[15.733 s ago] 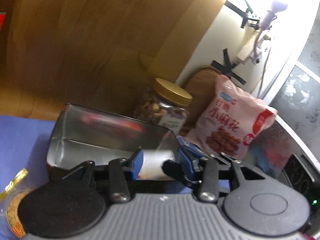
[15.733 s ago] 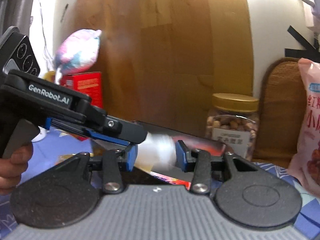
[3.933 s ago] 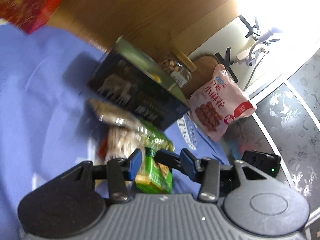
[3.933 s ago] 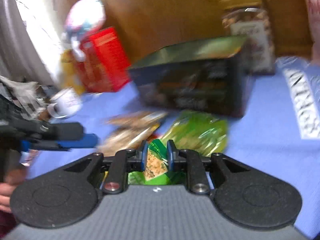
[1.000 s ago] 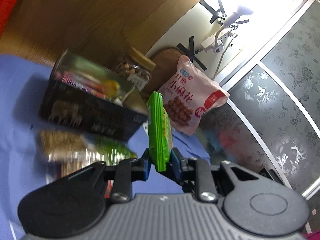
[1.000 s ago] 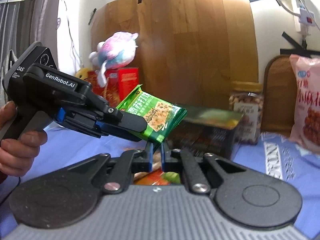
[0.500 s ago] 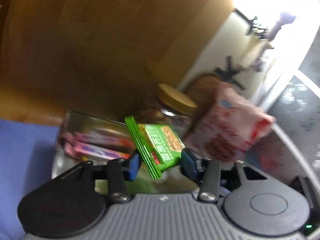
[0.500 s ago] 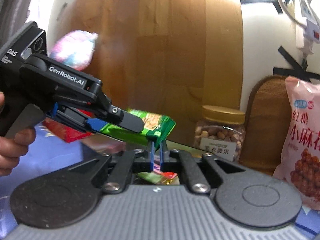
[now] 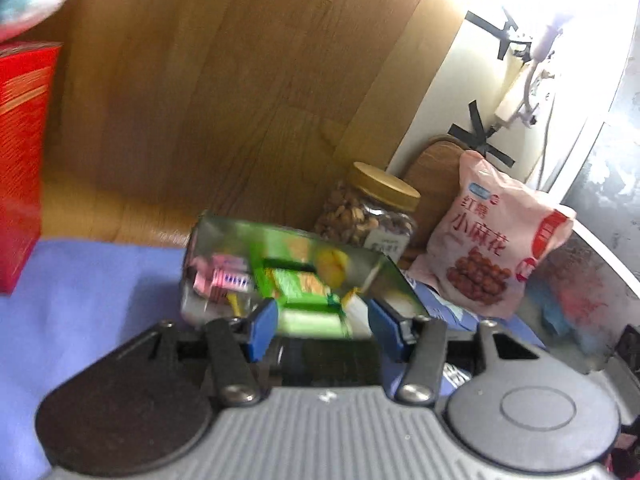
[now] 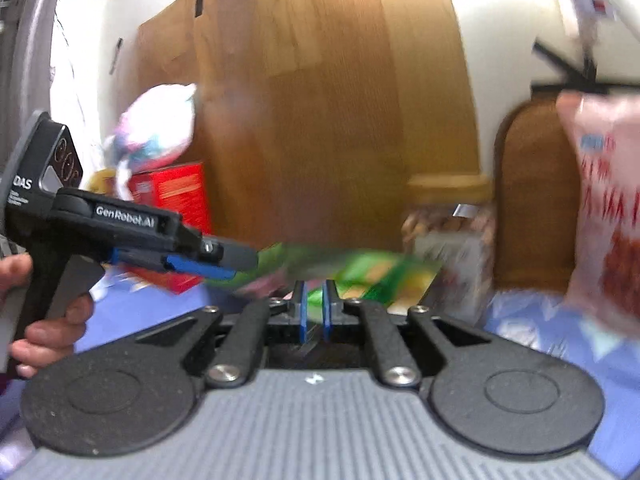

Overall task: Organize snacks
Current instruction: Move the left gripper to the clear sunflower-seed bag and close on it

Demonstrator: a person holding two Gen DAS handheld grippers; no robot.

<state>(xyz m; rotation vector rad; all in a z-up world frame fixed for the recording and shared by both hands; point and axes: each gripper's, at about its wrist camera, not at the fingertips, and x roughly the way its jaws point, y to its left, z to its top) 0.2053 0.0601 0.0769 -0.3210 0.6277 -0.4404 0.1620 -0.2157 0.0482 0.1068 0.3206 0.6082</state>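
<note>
- The green cracker pack [image 9: 298, 286] now sits in the open tin [image 9: 216, 240] on the tabletop, right in front of the left claw [image 9: 322, 330]. That claw's jaws have just been opening and stand apart with nothing pressed between the pads, though a blurred green packet edge shows in the gap.
- Pack looks light and crinkly, a thin foil pillow. I'd guess it's slippery and the crackers inside break easily, so pinching the flat sealed edge is the safer hold, not the middle.
- Tin also holds a pink wrapped snack [image 9: 224, 278] and something yellow [image 9: 332, 270]; it's blurry, so I can't name more. Getting fairly full, I think.
- Right claw [image 10: 315, 312] is together, pads nearly touching and empty as far as I can tell.
- Behind the tin: a nut jar [image 9: 370, 216] with a gold lid, closed, and a sealed pink snack bag [image 9: 492, 240] standing beside it.
</note>
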